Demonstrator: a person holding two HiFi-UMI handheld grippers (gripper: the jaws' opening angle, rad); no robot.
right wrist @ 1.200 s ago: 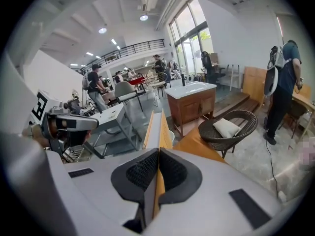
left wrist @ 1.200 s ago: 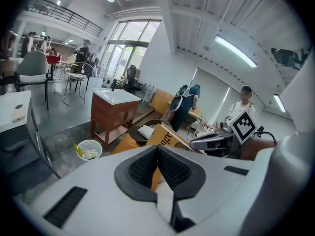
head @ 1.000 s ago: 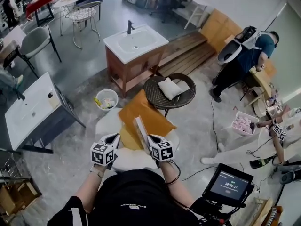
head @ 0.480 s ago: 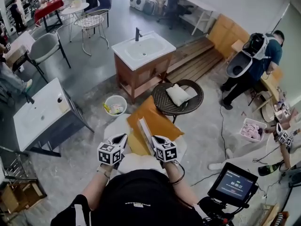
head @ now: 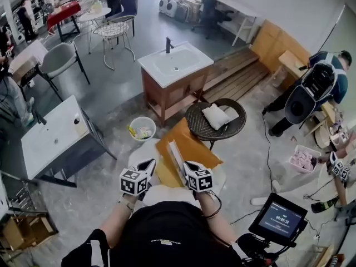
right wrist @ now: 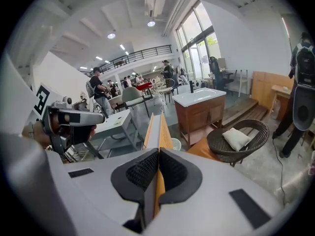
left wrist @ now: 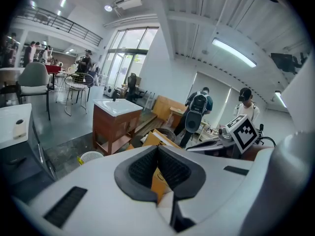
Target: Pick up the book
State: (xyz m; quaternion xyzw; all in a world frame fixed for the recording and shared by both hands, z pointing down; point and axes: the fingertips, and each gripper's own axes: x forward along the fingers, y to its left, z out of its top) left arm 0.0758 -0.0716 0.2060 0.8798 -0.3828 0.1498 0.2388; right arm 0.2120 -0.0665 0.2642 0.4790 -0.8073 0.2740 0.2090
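A wooden vanity [head: 167,90] with a white basin on top stands just beyond the work area. To its right a round wicker table [head: 214,128] carries a white cushion [head: 214,115], and a white basket [head: 142,128] of scraps sits on the floor between the vanity and the person. A grey cabinet [head: 67,149] with a white sink top stands to the left. At the right a person [head: 320,90] bends over. A small screen [head: 277,218] glows at lower right. The book [head: 192,143], with orange covers, lies open over a pale round surface [head: 137,152] right in front of the person. One leaf stands upright between the two tools and hides part of the cover behind it. The right hand-held gripper [head: 185,166] is clamped on that upright leaf: its pads press both sides of the thin edge, which runs out past the tips. The left hand-held gripper [head: 149,164] sits at the book's near left edge, well clear of the basket. Its pads meet at the tips, with a strip of orange cover pinched between them.
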